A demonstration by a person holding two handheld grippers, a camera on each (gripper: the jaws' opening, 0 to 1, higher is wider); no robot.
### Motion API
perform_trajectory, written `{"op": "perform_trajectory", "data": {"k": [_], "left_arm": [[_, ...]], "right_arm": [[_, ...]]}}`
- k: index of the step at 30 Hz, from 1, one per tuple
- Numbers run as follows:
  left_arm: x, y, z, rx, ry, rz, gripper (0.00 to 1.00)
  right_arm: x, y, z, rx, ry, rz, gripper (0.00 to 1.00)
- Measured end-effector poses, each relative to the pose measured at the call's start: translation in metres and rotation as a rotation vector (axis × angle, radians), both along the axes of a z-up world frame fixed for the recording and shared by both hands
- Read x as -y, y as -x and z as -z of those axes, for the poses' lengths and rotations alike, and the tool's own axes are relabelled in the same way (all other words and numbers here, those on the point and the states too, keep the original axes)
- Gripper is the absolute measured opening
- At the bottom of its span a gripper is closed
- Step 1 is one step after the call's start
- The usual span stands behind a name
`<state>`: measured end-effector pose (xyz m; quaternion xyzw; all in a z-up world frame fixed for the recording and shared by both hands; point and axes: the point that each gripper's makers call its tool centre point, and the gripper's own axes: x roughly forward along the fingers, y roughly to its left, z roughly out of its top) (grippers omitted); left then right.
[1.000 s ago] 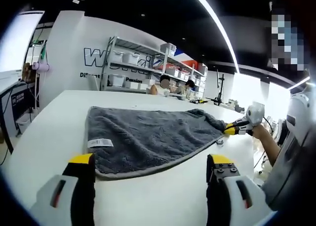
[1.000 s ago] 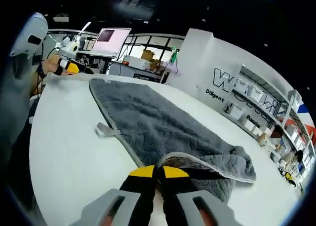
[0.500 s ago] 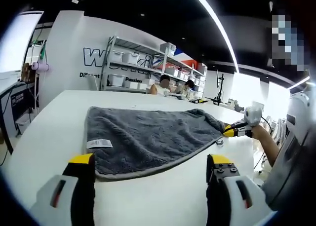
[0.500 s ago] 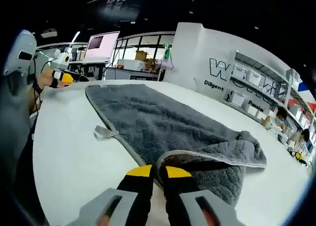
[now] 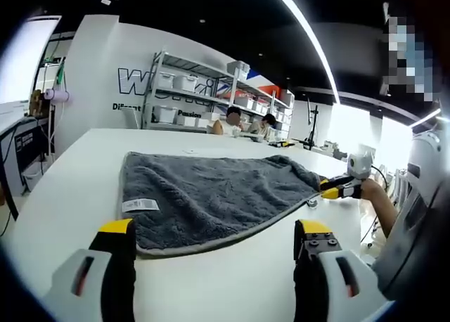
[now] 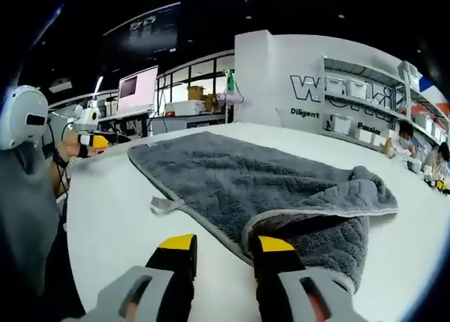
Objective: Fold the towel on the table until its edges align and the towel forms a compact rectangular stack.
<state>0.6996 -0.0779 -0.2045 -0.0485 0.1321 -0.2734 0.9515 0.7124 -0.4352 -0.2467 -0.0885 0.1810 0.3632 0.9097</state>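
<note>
Towel [image 5: 211, 199] on white table [image 5: 70, 195].

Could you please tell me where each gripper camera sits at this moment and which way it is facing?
Left gripper view: rides the open left gripper, near the grey plush towel's tagged edge, looking across the white table towards shelves; a forearm shows at right.
Right gripper view: rides the open right gripper, at the towel's folded-over corner, facing a monitor; a sleeve shows at left.
Shared: towel, table, and each shows the other gripper.
</note>
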Motion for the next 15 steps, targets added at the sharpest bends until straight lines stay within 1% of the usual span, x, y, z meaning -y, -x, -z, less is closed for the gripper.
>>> {"op": "perform_trajectory", "data": {"k": [2, 8, 14, 15], "left_arm": [[-0.001, 0.000, 0.000, 0.000, 0.000, -0.003, 0.98], [-0.002, 0.001, 0.001, -0.001, -0.001, -0.008, 0.98], [0.000, 0.001, 0.002, -0.002, 0.003, -0.003, 0.98], [0.000, 0.001, 0.001, 0.001, 0.003, -0.002, 0.98]], "right_arm": [[0.001, 0.002, -0.001, 0.015, 0.032, 0.000, 0.35], [0.003, 0.011, -0.008, 0.030, 0.042, 0.016, 0.37], [0.018, 0.015, -0.020, 0.067, 0.042, 0.078, 0.38], [0.023, 0.016, -0.024, 0.079, 0.035, 0.104, 0.38]]}}
